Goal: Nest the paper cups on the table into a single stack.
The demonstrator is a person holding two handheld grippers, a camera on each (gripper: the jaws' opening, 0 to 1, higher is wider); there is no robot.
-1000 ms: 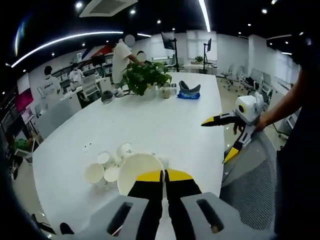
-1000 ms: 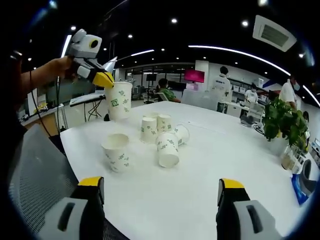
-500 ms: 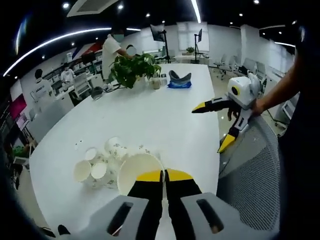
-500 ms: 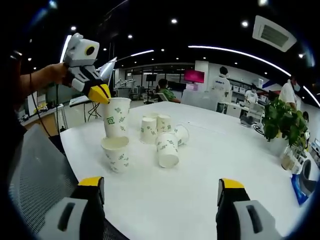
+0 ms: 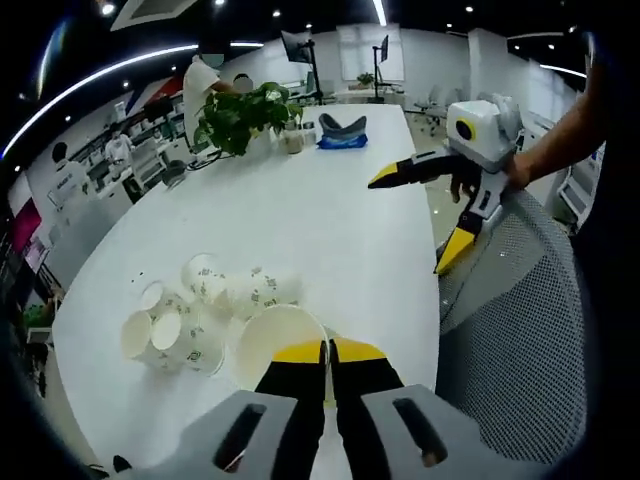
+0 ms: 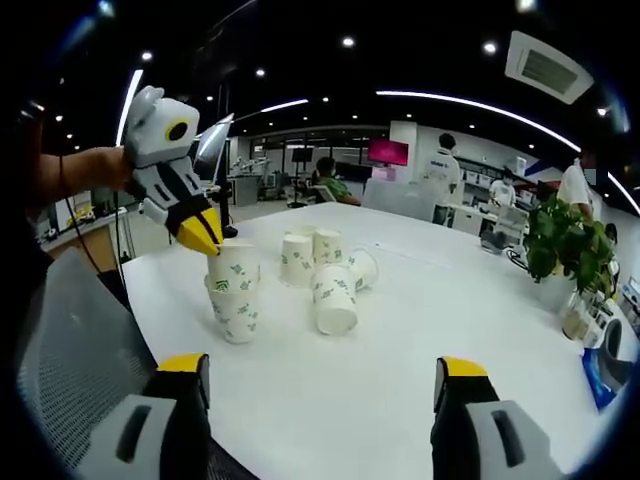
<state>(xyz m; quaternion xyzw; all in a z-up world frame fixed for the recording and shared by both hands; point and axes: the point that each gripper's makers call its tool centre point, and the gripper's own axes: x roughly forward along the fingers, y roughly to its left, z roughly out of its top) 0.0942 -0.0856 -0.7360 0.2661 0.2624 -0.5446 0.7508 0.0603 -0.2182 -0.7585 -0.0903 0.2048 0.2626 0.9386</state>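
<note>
The left gripper (image 5: pixel 327 352) pinched the rim of a paper cup (image 6: pixel 232 268), seated partway inside a second upright cup (image 6: pixel 233 313) near the white table's (image 6: pixel 400 340) edge. The right gripper (image 6: pixel 322 382) stood wide apart, holding nothing. Beyond lay the loose printed cups (image 6: pixel 325 270), some tipped.

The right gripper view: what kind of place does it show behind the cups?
Most likely an open-plan office. A long white table stands under ceiling strip lights, people work at desks behind it, and a mesh office chair stands at the table's near edge.
</note>
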